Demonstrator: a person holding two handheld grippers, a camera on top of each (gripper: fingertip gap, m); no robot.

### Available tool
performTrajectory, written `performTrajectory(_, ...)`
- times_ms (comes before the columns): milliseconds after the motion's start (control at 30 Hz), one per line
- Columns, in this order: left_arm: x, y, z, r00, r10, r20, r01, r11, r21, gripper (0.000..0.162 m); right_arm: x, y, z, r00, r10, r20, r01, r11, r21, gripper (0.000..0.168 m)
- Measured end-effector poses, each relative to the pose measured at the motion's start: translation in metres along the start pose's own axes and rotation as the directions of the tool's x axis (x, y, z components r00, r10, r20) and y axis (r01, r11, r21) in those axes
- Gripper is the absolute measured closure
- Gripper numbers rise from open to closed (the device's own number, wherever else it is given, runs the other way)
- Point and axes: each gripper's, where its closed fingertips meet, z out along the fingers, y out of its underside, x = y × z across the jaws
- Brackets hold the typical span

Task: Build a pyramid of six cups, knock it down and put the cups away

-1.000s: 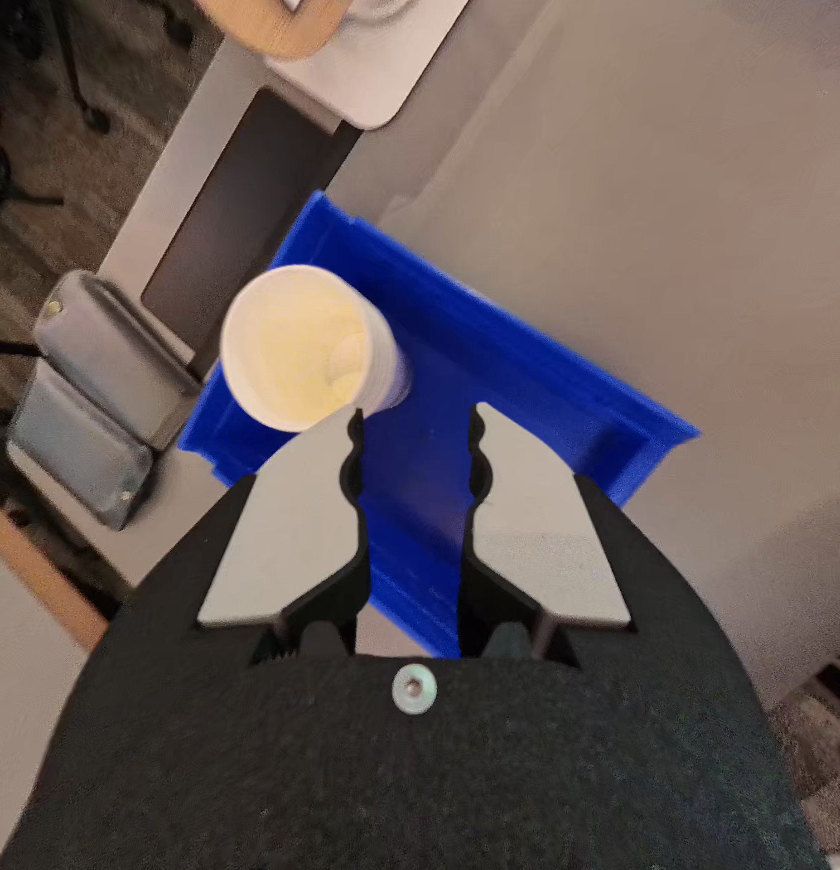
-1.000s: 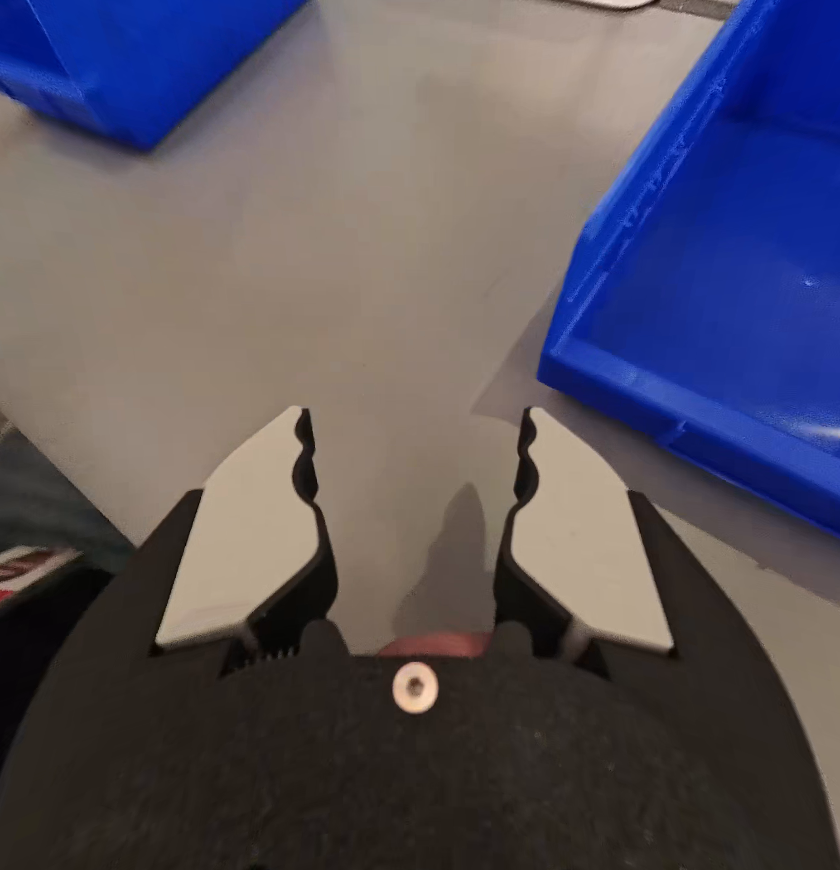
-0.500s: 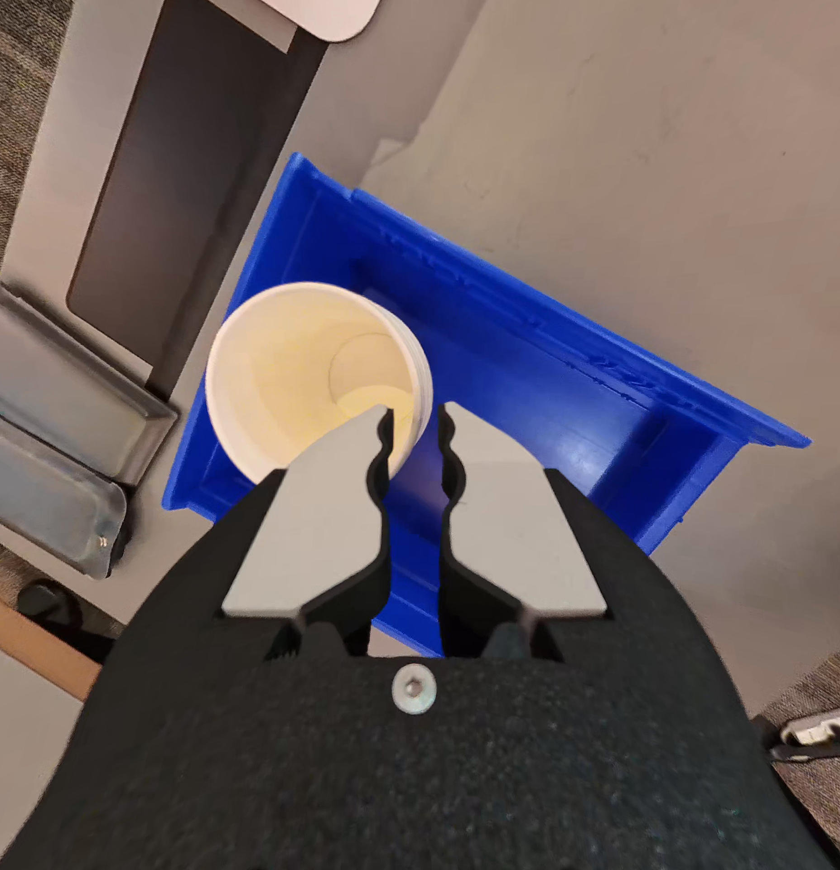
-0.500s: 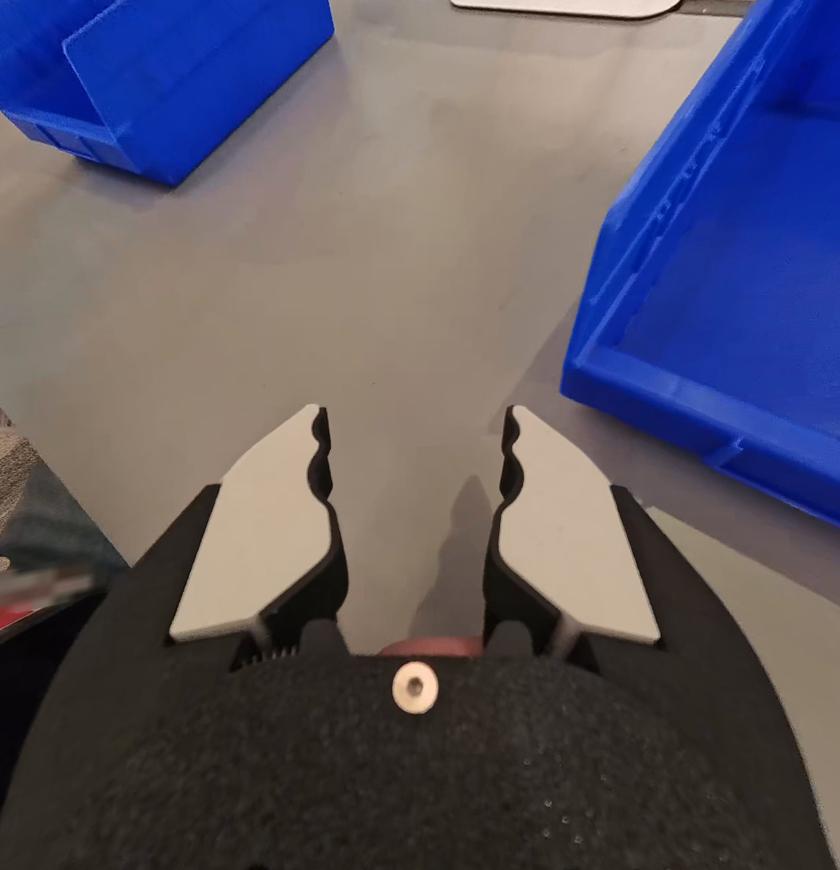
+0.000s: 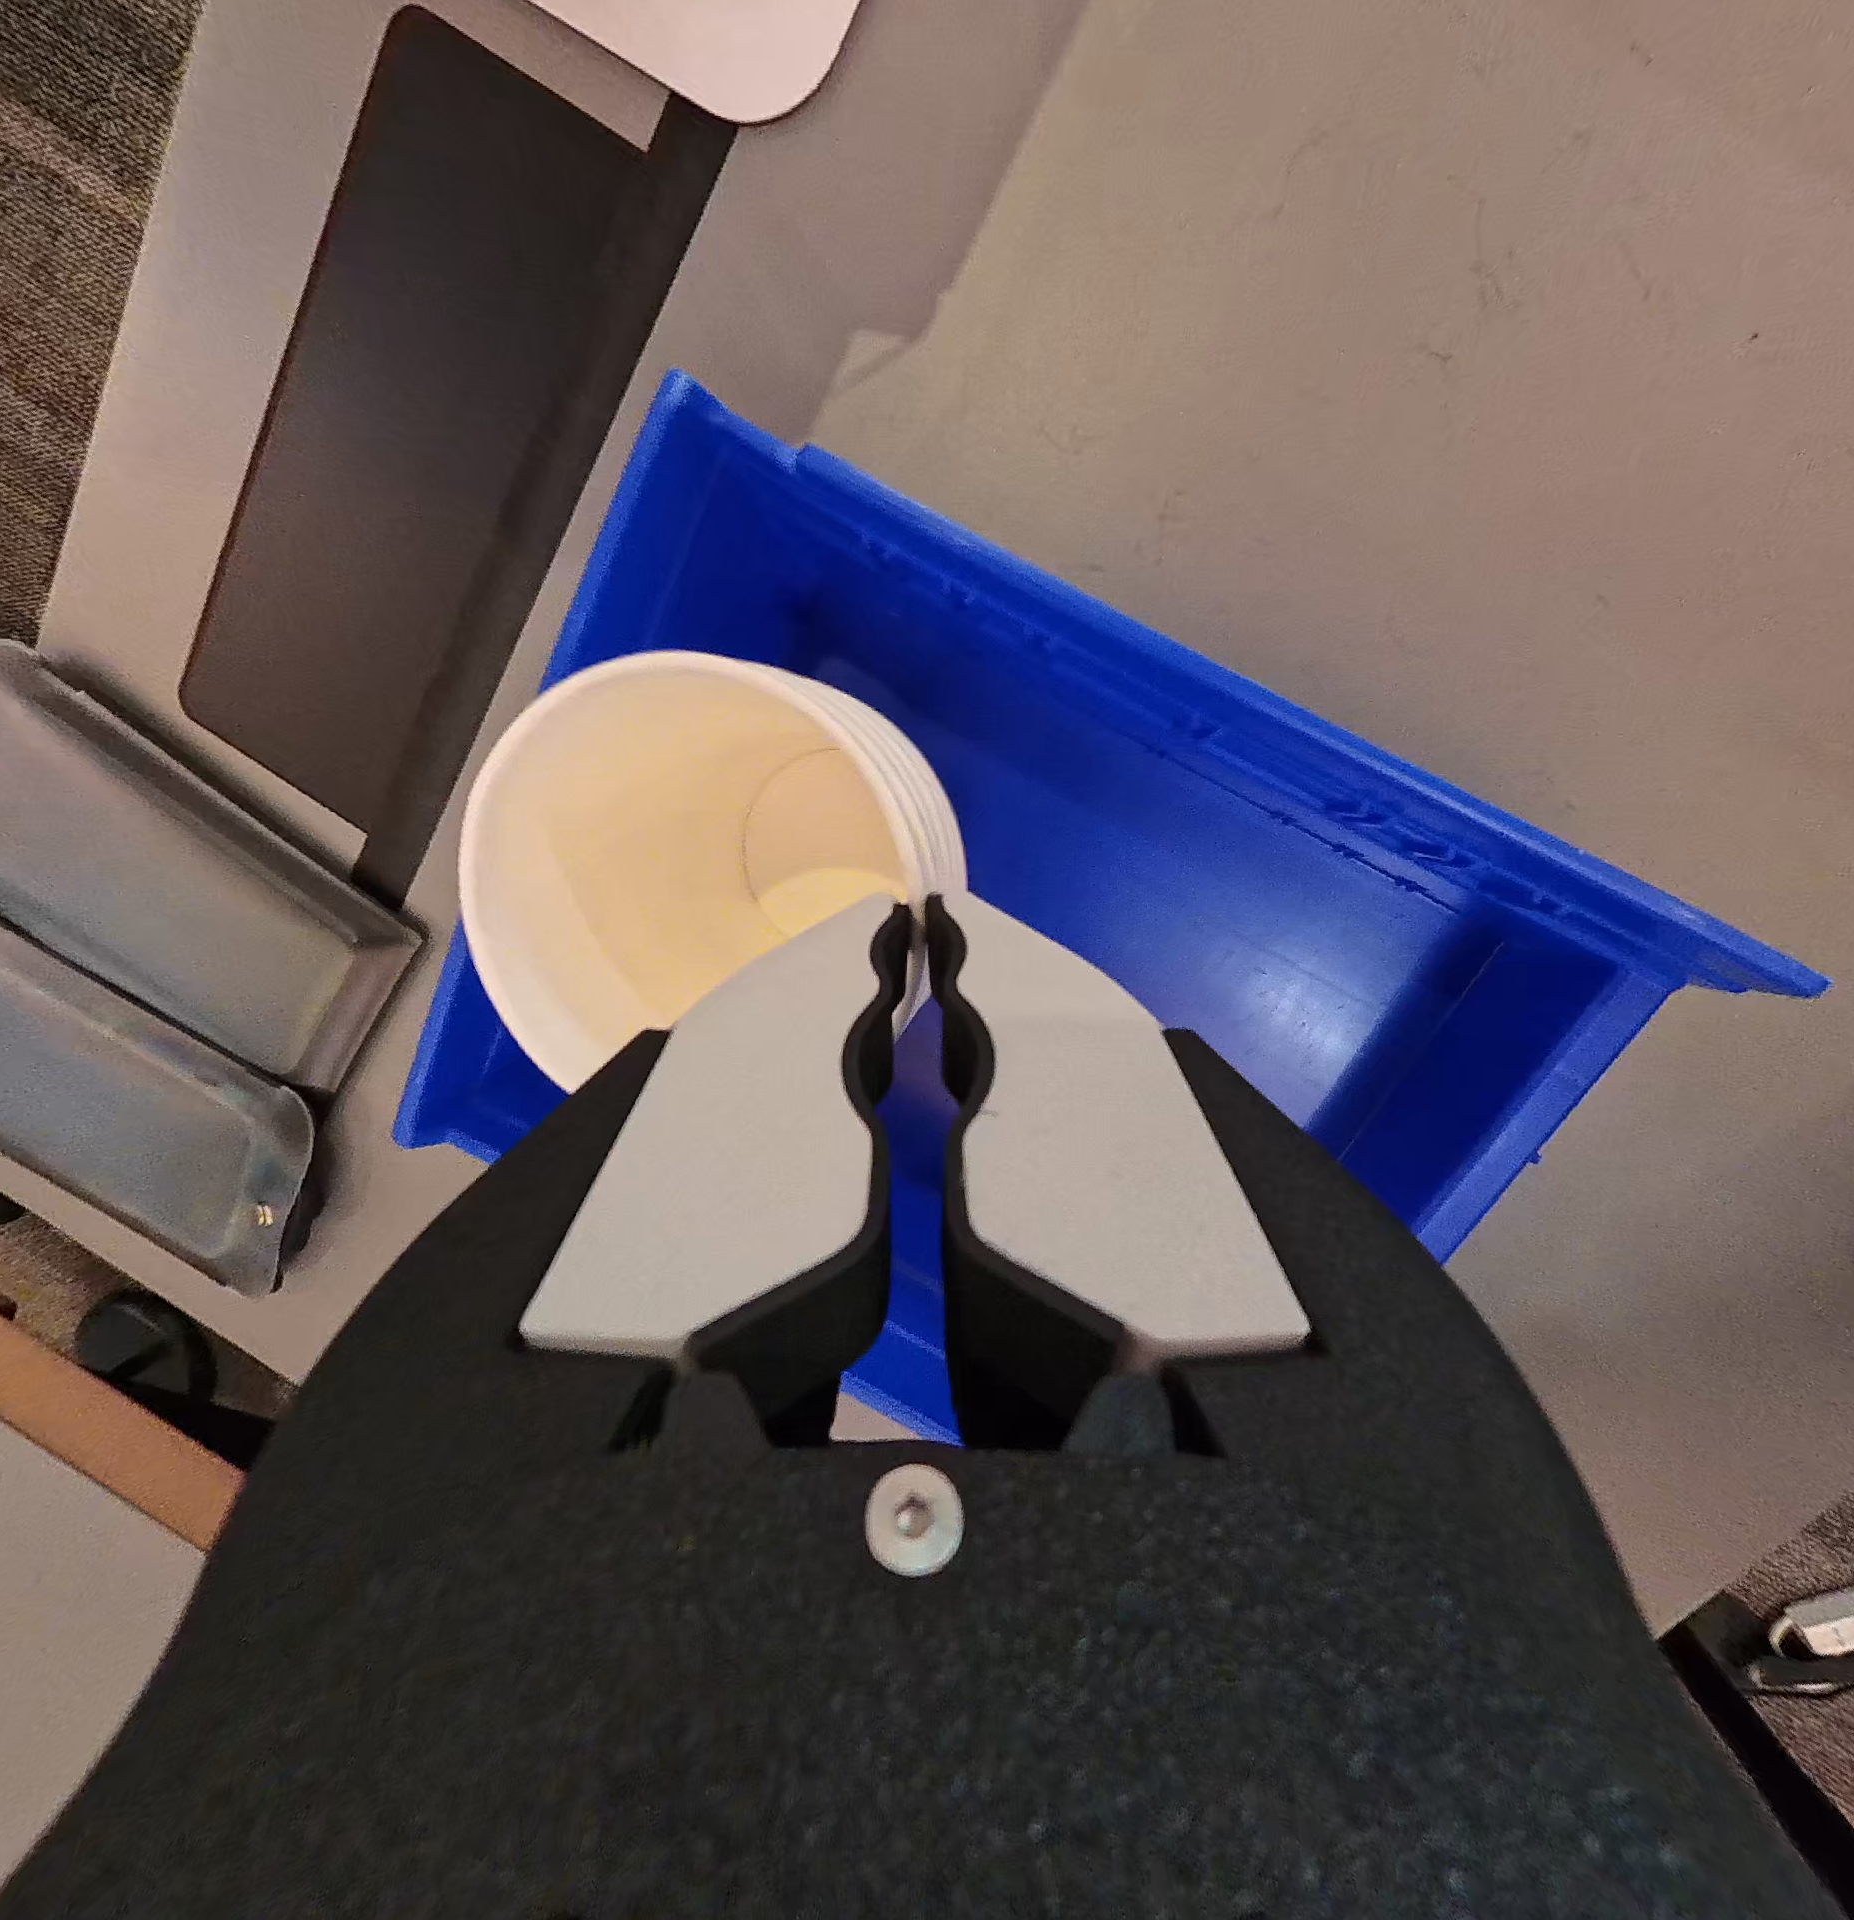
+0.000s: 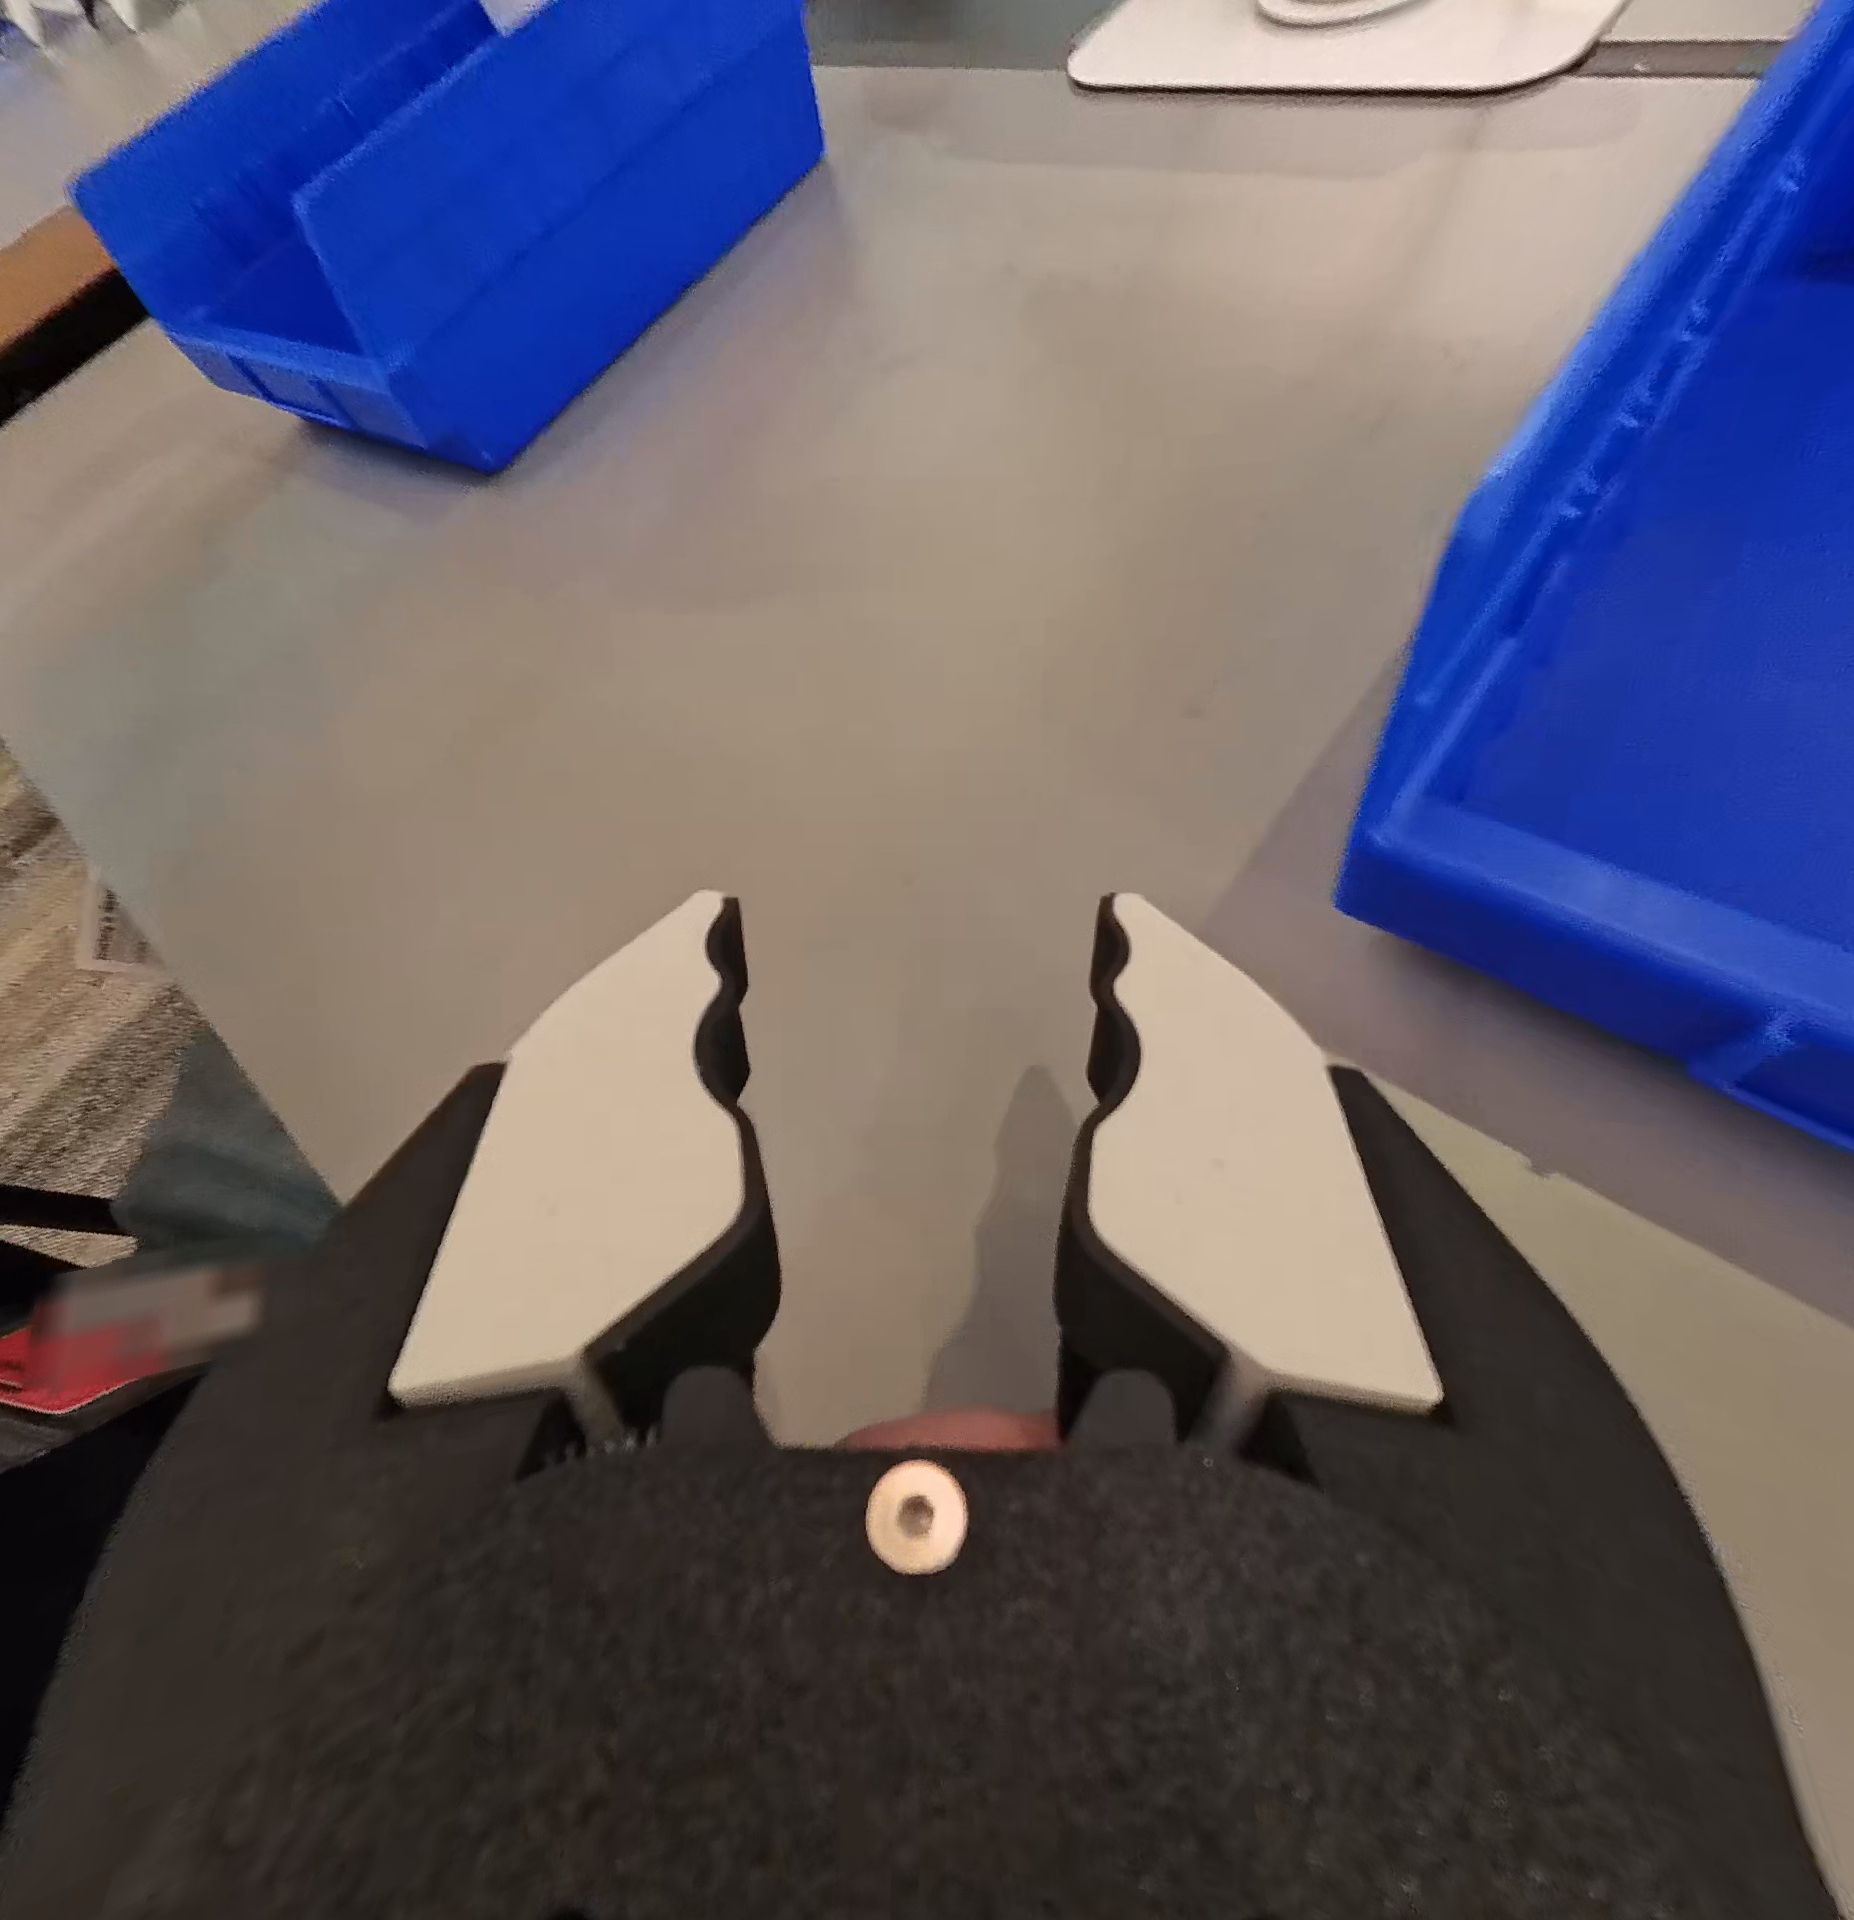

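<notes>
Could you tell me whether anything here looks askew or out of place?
Only the stack of white paper cups: it leans over in the blue bin, pinched at the rim by the left gripper. The right gripper hangs open.

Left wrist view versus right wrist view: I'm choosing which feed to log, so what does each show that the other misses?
Only the left wrist view shows the nested stack of white cups, its rim pinched by the left gripper over a blue bin. Only the right wrist view shows the open, empty right gripper, two blue bins and a white base. Both show the grey table.
</notes>
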Motion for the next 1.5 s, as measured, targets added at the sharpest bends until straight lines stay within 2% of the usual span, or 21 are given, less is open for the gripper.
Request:
performTrajectory(133,-0.005,-0.003,-0.015,0.999,0.004,0.032,-0.005,1.000,0.010,0.159,-0.036,0.002,0.017,0.986,-0.022,0.163,0.016,0.999,0.039,0.103)
performTrajectory(200,-0.009,-0.006,-0.029,0.999,0.001,0.053,-0.003,0.999,0.034,0.159,-0.056,0.007,0.026,0.965,-0.082,0.250,0.082,0.997,0.010,0.099)
performTrajectory(300,-0.015,-0.015,-0.063,0.995,-0.015,0.101,0.004,0.994,0.109,0.159,-0.060,0.006,0.040,0.951,-0.203,0.233,0.215,0.976,-0.027,0.093)
performTrajectory(400,-0.019,-0.024,-0.108,0.987,-0.066,0.145,0.029,0.969,0.245,0.159,-0.064,-0.002,0.052,0.935,-0.209,0.286,0.229,0.973,-0.038,0.092)
performTrajectory(533,-0.014,-0.034,-0.168,0.970,-0.205,0.134,0.110,0.854,0.508,0.159,-0.064,-0.028,0.063,0.921,-0.022,0.390,0.025,1.000,-0.003,0.091)
performTrajectory(633,0.005,-0.041,-0.191,0.951,-0.307,0.046,0.200,0.719,0.666,0.160,-0.069,-0.063,0.061,0.823,0.104,0.558,-0.192,0.976,0.102,0.085)
performTrajectory(700,0.028,-0.053,-0.198,0.943,-0.330,-0.045,0.249,0.610,0.752,0.159,-0.062,-0.083,0.063,0.766,0.227,0.601,-0.354,0.930,0.100,0.091)
performTrajectory(767,0.058,-0.070,-0.196,0.939,-0.308,-0.155,0.302,0.518,0.800,0.160,-0.061,-0.095,0.067,0.744,0.225,0.629,-0.371,0.922,0.109,0.096)
performTrajectory(900,0.124,-0.115,-0.179,0.917,-0.184,-0.353,0.398,0.404,0.823,0.160,-0.051,-0.139,0.072,0.831,0.059,0.554,-0.292,0.893,0.343,0.088)
performTrajectory(967,0.156,-0.139,-0.170,0.901,-0.112,-0.420,0.430,0.371,0.823,0.160,-0.050,-0.163,0.069,0.827,0.013,0.562,-0.303,0.853,0.425,0.082)
performTrajectory(1067,0.200,-0.166,-0.152,0.873,-0.023,-0.487,0.460,0.368,0.808,0.160,-0.051,-0.189,0.057,0.778,-0.001,0.628,-0.374,0.803,0.464,0.075)
performTrajectory(1233,0.255,-0.186,-0.122,0.820,0.077,-0.567,0.490,0.418,0.765,0.160,-0.050,-0.202,0.039,0.775,-0.087,0.626,-0.334,0.785,0.522,0.072)
performTrajectory(1300,0.267,-0.189,-0.110,0.813,0.088,-0.576,0.487,0.441,0.754,0.160,-0.051,-0.202,0.031,0.743,-0.100,0.662,-0.358,0.776,0.519,0.075)
performTrajectory(1333,0.273,-0.189,-0.106,0.800,0.099,-0.591,0.494,0.450,0.744,0.159,-0.047,-0.201,0.032,0.752,-0.081,0.654,-0.364,0.776,0.515,0.078)
performTrajectory(1367,0.275,-0.189,-0.105,0.787,0.108,-0.608,0.510,0.442,0.738,0.160,-0.043,-0.197,0.034,0.762,-0.076,0.643,-0.352,0.784,0.511,0.090)
performTrajectory(1433,0.274,-0.188,-0.100,0.780,0.089,-0.620,0.527,0.441,0.726,0.160,-0.044,-0.186,0.042,0.758,-0.065,0.650,-0.320,0.830,0.457,0.091)
performTrajectory(1500,0.272,-0.186,-0.094,0.784,0.066,-0.617,0.530,0.447,0.720,0.159,-0.042,-0.183,0.044,0.763,-0.050,0.645,-0.320,0.837,0.444,0.091)
